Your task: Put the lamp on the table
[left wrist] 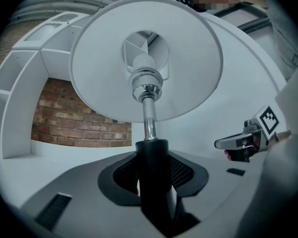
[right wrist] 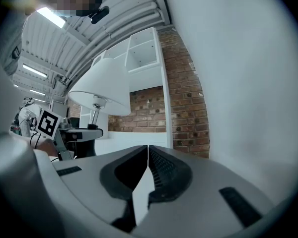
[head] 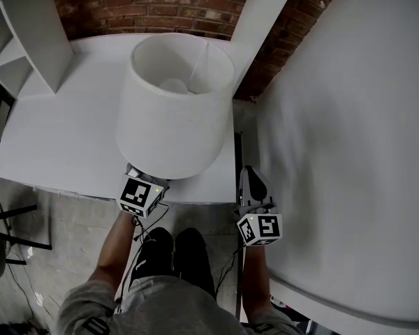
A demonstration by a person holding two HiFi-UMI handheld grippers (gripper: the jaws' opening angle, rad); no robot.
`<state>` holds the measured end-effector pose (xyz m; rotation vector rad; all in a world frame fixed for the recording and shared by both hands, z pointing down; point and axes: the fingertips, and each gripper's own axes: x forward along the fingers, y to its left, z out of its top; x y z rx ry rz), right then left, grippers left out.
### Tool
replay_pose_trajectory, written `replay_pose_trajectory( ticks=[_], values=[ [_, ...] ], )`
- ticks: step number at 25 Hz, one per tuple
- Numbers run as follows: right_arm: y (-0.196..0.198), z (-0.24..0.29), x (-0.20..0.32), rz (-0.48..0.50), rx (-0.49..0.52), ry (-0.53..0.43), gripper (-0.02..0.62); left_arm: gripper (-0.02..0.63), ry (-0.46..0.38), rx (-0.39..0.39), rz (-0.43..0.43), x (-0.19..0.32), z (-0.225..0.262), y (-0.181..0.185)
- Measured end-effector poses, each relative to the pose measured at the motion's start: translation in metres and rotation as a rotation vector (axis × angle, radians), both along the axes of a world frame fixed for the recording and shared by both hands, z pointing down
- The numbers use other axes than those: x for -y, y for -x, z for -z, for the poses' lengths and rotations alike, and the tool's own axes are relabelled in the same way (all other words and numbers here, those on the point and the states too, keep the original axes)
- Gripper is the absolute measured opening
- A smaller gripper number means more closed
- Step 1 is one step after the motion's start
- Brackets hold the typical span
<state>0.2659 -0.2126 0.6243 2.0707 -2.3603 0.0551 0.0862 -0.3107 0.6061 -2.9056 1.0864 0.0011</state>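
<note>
Left gripper (left wrist: 153, 182) clamps lamp (head: 176, 110) stem (left wrist: 152, 157) upright over table (head: 63, 138) at 12 o'clock for set-down; right gripper (right wrist: 148, 175) closed, empty, spare.

**Room Layout and Fixtures**

Rear wall (head: 153, 5): exposed red-brown brick. A white open shelf unit (head: 17, 44) stands at the rear left of the white table (head: 56, 138). Floor (head: 70, 218): grey, mottled. A black frame (head: 7, 232) stands on it near the table's front left corner. A large plain white surface (head: 349, 131) fills the right side. Overhead: ribbed ceiling (right wrist: 119, 19) with lit strip lights (right wrist: 49, 17).
</note>
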Motion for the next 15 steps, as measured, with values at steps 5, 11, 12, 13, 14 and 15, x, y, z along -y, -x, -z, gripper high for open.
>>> replay_pose_trajectory(
  ticks=[5,11,12,13,14,15],
  values=[
    [-0.0030,-0.0003,0.0000,0.000,-0.001,-0.020,0.025,0.138,-0.013,-0.006,0.006,-0.0022,-0.0018,0.0000],
    [-0.0008,-0.0017,-0.0002,0.017,0.001,-0.045,0.025,0.138,-0.037,-0.044,-0.007,-0.0062,-0.0010,0.0005],
    [0.0007,-0.0030,0.0002,0.019,0.002,-0.047,0.025,0.138,-0.031,-0.049,-0.006,-0.0055,-0.0013,0.0017],
    [0.0024,-0.0047,0.0006,0.021,0.004,-0.048,0.025,0.138,-0.027,-0.052,-0.004,-0.0050,-0.0015,0.0028],
    [0.0042,-0.0065,0.0012,0.023,0.005,-0.048,0.025,0.138,-0.025,-0.054,-0.003,-0.0048,-0.0013,0.0032],
    [0.0058,-0.0081,0.0017,0.025,0.005,-0.047,0.025,0.138,-0.026,-0.054,-0.004,-0.0049,-0.0009,0.0030]
  ],
)
